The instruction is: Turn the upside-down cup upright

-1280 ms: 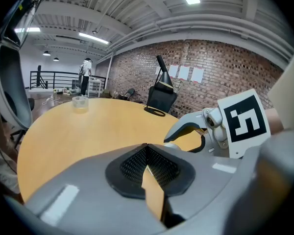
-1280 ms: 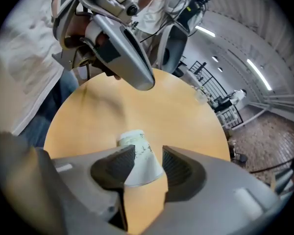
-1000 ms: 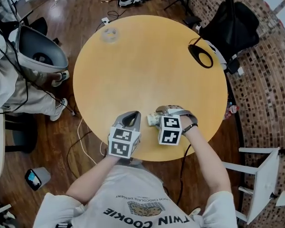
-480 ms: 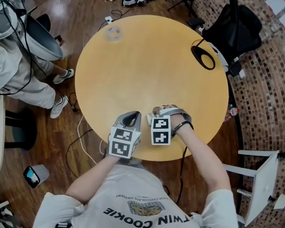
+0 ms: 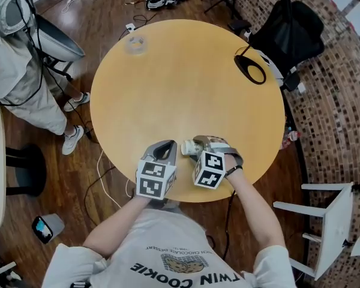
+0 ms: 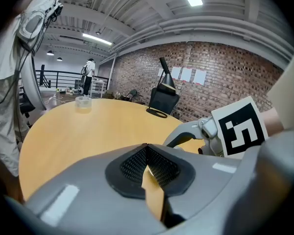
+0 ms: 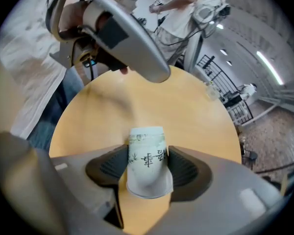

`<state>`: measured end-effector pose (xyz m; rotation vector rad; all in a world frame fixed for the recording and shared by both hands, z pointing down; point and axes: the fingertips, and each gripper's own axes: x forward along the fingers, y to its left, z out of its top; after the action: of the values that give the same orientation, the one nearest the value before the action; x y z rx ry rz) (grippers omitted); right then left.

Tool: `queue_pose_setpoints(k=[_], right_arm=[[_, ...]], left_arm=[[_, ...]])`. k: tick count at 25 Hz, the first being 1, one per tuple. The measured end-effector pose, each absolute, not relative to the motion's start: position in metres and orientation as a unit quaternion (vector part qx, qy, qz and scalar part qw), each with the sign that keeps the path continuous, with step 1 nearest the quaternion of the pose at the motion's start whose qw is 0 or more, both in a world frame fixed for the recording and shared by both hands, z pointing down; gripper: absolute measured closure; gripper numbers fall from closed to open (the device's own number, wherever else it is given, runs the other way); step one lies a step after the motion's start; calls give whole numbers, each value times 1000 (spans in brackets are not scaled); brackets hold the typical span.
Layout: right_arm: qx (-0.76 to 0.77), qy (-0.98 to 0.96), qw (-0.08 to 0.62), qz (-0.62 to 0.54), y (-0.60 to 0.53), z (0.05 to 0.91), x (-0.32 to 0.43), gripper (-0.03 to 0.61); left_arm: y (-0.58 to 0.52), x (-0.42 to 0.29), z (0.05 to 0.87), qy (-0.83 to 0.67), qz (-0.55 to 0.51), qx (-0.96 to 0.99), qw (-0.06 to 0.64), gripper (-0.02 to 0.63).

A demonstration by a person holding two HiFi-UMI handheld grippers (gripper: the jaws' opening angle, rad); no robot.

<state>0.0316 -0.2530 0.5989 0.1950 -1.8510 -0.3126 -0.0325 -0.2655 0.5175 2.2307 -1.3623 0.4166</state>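
Observation:
A white paper cup point(image 5: 188, 147) with dark print sits between the pads of my right gripper point(image 5: 198, 146), near the round wooden table's point(image 5: 186, 83) front edge. In the right gripper view both pads lie against the sides of the cup point(image 7: 146, 151); its wide rim faces the camera and its narrow base points away, down toward the tabletop. The right gripper point(image 7: 147, 161) is shut on it and tilts steeply down. Just to the left, my left gripper point(image 5: 164, 149) rests low over the table edge. Its jaws point(image 6: 147, 148) are shut with nothing between them.
A clear tape roll point(image 5: 136, 43) lies at the table's far left, and a black oval loop point(image 5: 252, 69) at the far right edge. A black chair point(image 5: 288, 32) stands beyond it. A person point(image 5: 24, 83) stands at the left, a white stool point(image 5: 330, 221) at the right.
My right gripper has rolled and tipped further down, and the cup now shows to its left. The left gripper has kept still. The person at the left has shifted.

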Motion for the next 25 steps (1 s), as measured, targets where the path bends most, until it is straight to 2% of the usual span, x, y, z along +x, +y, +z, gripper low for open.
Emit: queue_pose_setpoints(k=[13, 21, 25], right_arm=[[429, -856, 273, 90, -264, 572, 82, 325], [515, -827, 163, 152, -255, 576, 107, 325], [523, -818, 162, 176, -245, 586, 113, 325]], left_arm=[[-259, 12, 515, -449, 171, 846, 234, 611], [-257, 26, 513, -440, 175, 851, 228, 611], [-255, 25, 513, -445, 177, 849, 226, 611]])
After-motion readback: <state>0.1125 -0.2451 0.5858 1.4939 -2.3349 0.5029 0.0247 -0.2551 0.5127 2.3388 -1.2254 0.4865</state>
